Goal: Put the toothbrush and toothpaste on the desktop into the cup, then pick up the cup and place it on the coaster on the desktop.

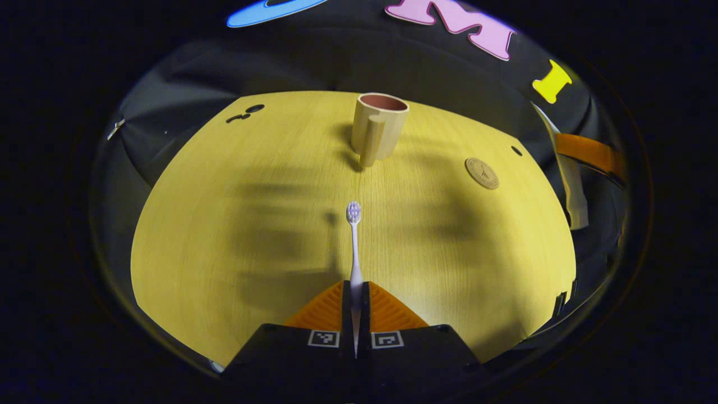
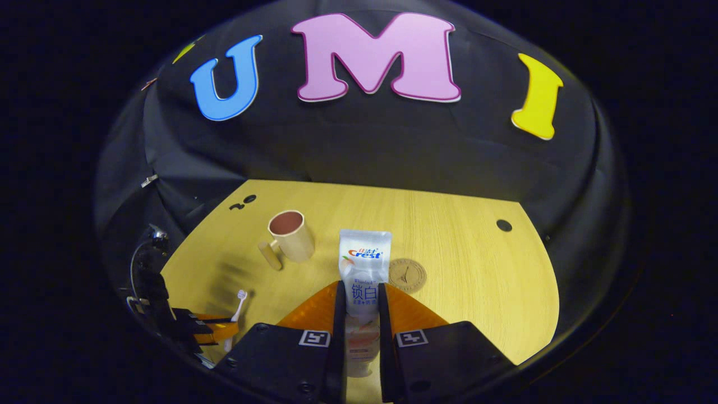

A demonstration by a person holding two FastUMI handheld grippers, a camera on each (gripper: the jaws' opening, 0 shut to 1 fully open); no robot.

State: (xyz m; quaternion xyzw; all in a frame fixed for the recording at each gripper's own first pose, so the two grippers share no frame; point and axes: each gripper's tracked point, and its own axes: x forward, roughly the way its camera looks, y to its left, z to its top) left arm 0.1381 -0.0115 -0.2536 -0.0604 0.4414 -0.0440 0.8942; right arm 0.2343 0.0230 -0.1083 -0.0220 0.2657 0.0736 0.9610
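Left hand-held gripper (image 1: 355, 292) clamped on toothbrush (image 1: 354, 241), raised over table (image 1: 224, 224) | right hand-held gripper (image 2: 359, 306) clamped on toothpaste (image 2: 363, 264) | we judged: lower each item upright into cup (image 1: 378, 126) | coaster (image 1: 482, 172) waited beside.

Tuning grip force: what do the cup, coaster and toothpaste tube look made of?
Cup: likely matte plastic, beige and opaque with no glare, though ceramic is possible. Coaster: cork or wood by the look, a flat brown disc with an embossed pattern. Toothpaste tube: soft glossy plastic laminate, flat crimped end, printed skin.
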